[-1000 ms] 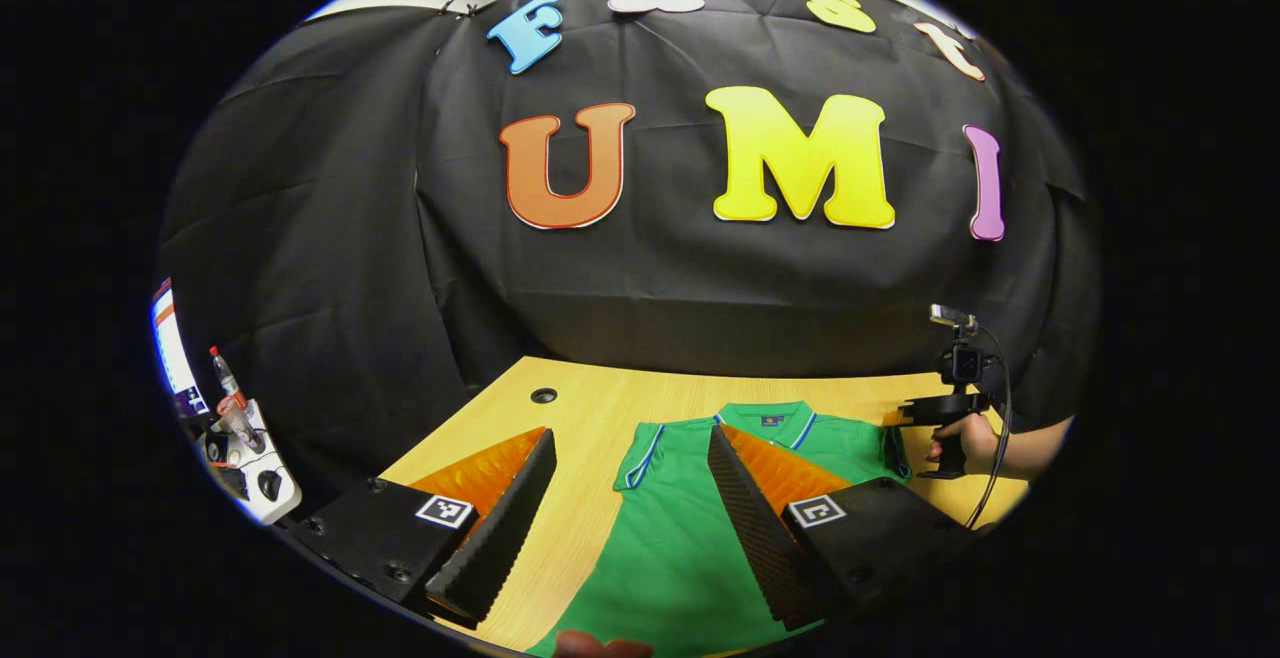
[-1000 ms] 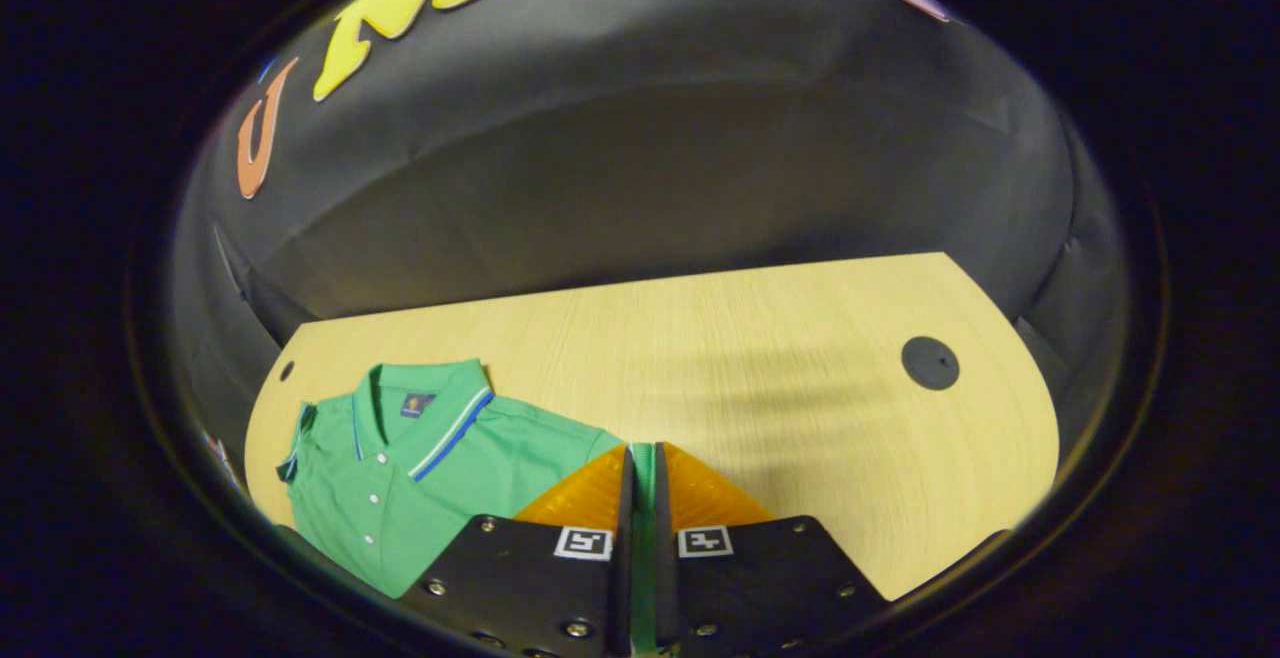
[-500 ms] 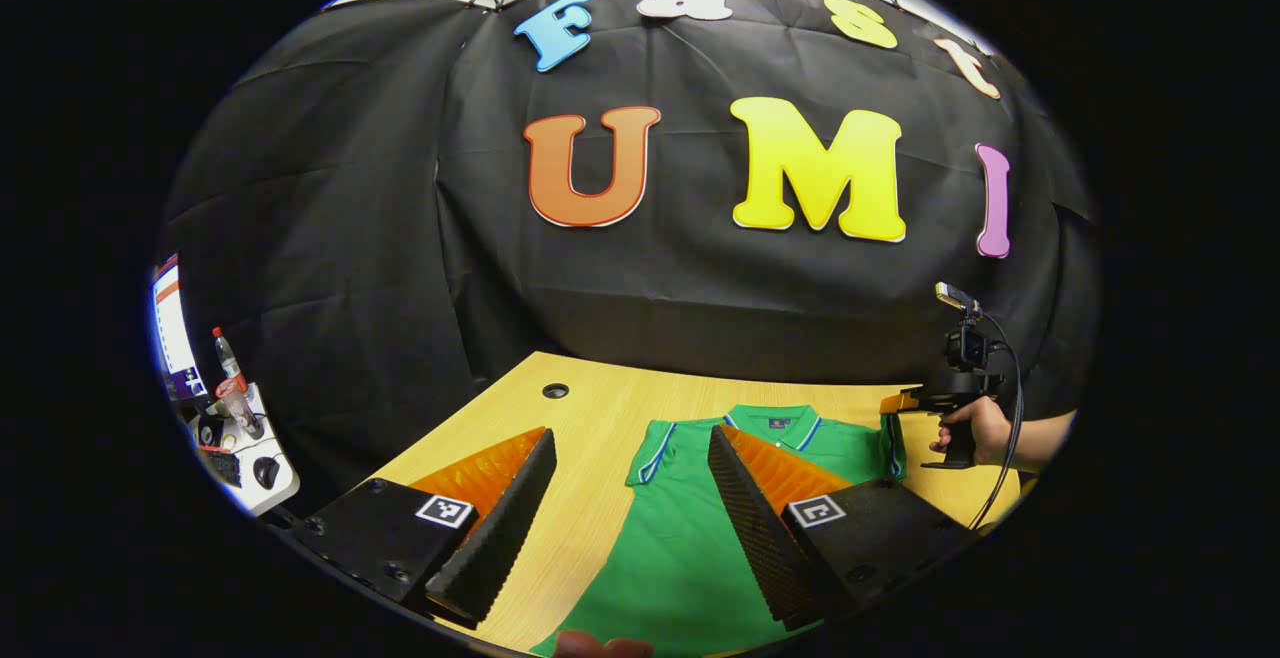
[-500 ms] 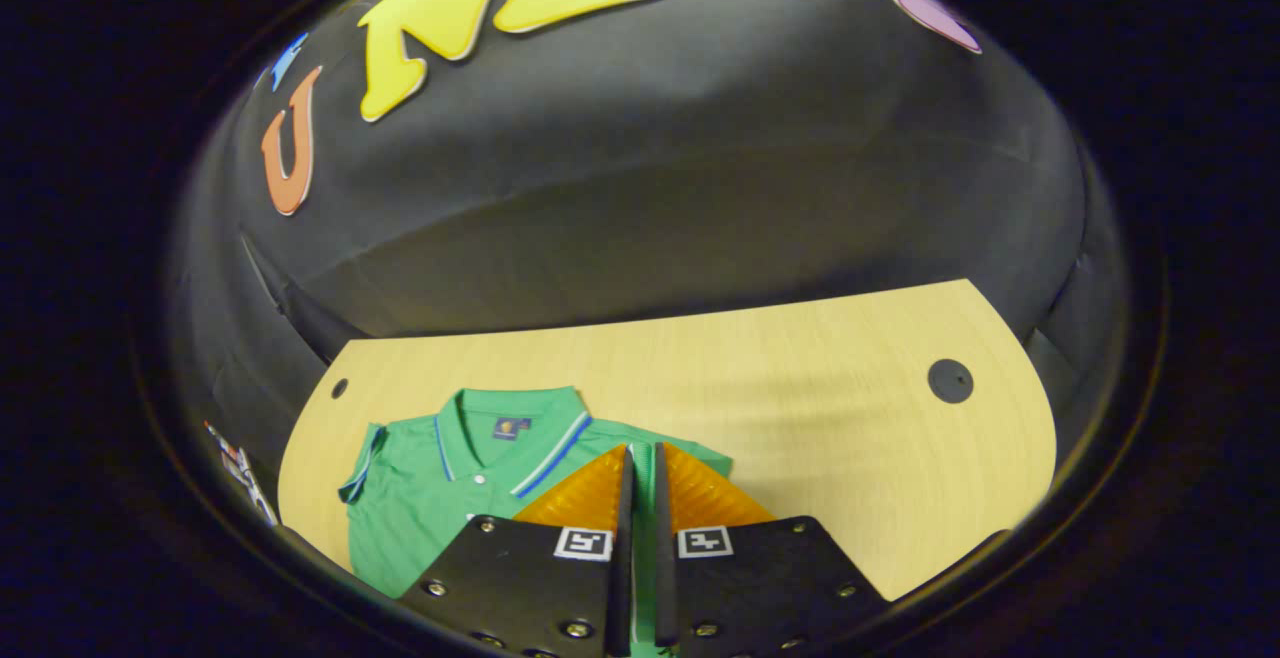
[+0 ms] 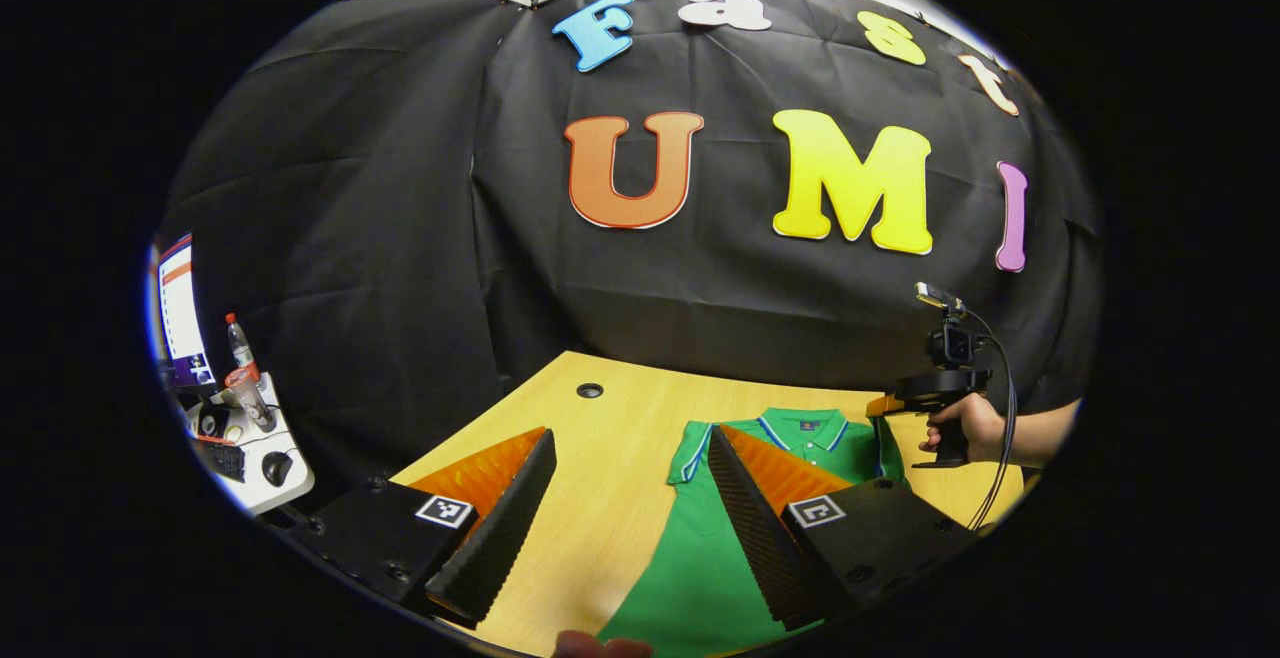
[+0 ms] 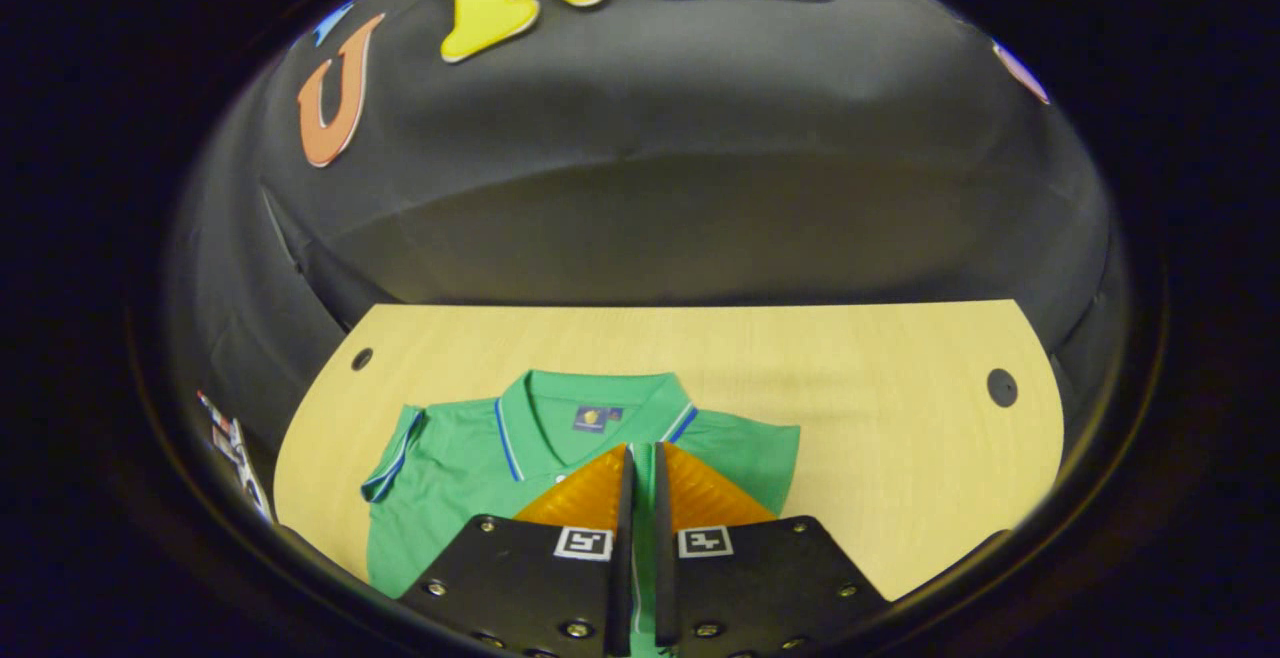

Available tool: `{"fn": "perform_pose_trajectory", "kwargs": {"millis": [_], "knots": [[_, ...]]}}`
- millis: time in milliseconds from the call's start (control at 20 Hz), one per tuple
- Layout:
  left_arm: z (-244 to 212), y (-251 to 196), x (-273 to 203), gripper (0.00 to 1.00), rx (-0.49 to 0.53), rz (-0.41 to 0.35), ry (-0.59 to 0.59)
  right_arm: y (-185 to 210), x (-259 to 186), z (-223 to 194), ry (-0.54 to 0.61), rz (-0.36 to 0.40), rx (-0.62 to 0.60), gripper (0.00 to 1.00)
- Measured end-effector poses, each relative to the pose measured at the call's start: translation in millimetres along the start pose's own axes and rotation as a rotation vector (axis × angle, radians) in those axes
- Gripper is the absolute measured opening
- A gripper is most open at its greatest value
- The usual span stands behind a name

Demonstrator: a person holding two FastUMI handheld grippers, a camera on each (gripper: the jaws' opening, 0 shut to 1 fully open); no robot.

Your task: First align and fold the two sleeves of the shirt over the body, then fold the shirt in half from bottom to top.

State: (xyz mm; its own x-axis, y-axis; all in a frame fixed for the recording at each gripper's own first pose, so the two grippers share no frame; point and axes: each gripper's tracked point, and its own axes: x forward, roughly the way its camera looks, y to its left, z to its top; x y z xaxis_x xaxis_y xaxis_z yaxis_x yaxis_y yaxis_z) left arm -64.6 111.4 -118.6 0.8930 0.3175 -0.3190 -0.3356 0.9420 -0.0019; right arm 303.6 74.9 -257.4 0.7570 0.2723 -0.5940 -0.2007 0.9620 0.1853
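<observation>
Left gripper view: the left gripper (image 5: 630, 518) hangs wide open and holds nothing over a wooden table (image 5: 590, 458), a green shirt (image 5: 700, 568) lying flat between and beyond its fingers, collar toward the black cloth wall. Past the far finger, a hand (image 5: 965, 428) holds the right gripper (image 5: 885, 406) at the shirt's sleeve. Off the near finger's side, a bottle (image 5: 238, 341) and cup stand on a side desk (image 5: 260, 458). In the right gripper view, the right gripper (image 6: 640, 468) is nearly closed, a strip of green cloth pinched between its fingers above the shirt (image 6: 450, 468).
</observation>
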Motion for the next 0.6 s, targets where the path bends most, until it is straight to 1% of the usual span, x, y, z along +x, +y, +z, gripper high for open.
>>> {"fn": "perform_pose_trajectory", "kwargs": {"millis": [150, 200, 250, 300, 400, 450, 500, 600], "knots": [[-2, 8, 2, 0.98, 0.006, 0.004, 0.008, 14, 8, -11, 0.034, -0.015, -0.008, 0.1], [-2, 10, 2, 0.98, 0.012, 0.0, 0.009, 21, 6, -11, 0.033, 0.001, 0.015, 0.29], [-1, 14, 5, 0.98, 0.018, -0.006, 0.006, 22, 4, -8, 0.022, -0.001, 0.033, 0.3], [1, 18, 8, 0.98, 0.02, -0.011, 0.0, 20, -1, -2, 0.003, -0.008, 0.04, 0.4], [4, 14, 15, 0.98, 0.023, -0.045, -0.009, 16, -23, 10, -0.041, -0.02, 0.044, 0.41], [4, 9, 20, 0.98, 0.026, -0.068, -0.011, 13, -37, 17, -0.067, -0.028, 0.044, 0.47], [5, 5, 25, 0.98, 0.03, -0.091, -0.012, 9, -54, 21, -0.089, -0.038, 0.042, 0.49], [5, -7, 33, 0.98, 0.044, -0.147, -0.016, 6, -89, 26, -0.125, -0.046, 0.035, 0.49]]}}
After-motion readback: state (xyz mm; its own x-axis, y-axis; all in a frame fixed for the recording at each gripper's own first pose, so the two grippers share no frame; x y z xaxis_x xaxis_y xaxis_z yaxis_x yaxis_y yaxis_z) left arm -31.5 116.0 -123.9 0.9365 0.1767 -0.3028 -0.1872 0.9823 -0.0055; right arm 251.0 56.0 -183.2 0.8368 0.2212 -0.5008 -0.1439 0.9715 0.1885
